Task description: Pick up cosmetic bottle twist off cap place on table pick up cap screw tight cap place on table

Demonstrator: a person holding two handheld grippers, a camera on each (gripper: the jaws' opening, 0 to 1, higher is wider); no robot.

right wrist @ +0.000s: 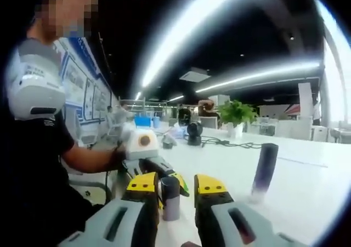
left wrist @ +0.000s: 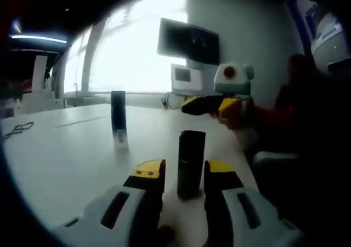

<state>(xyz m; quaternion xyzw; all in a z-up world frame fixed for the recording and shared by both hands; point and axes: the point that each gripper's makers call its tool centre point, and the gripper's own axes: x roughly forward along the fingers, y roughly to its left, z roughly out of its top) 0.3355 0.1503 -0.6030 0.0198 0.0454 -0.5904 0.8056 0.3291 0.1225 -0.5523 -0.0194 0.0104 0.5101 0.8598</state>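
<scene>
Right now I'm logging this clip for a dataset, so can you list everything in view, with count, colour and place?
Short dark bottle: one, black, upright on the table between the left gripper's jaws; whether they touch it is unclear.
Tall dark bottle: one, dark with a paler base, upright farther out on the table.
Table: one, white.
Cable: one, dark, on the table's far left in the left gripper view.
Monitor: one, dark, by the window.
Potted plant: one, green, on a far desk.
Ceiling lights: several long white strips.
Person's sleeve: one, dark, left edge of the right gripper view.
Left gripper: one, white with yellow-and-black tips.
Right gripper: one, same colours, open.
</scene>
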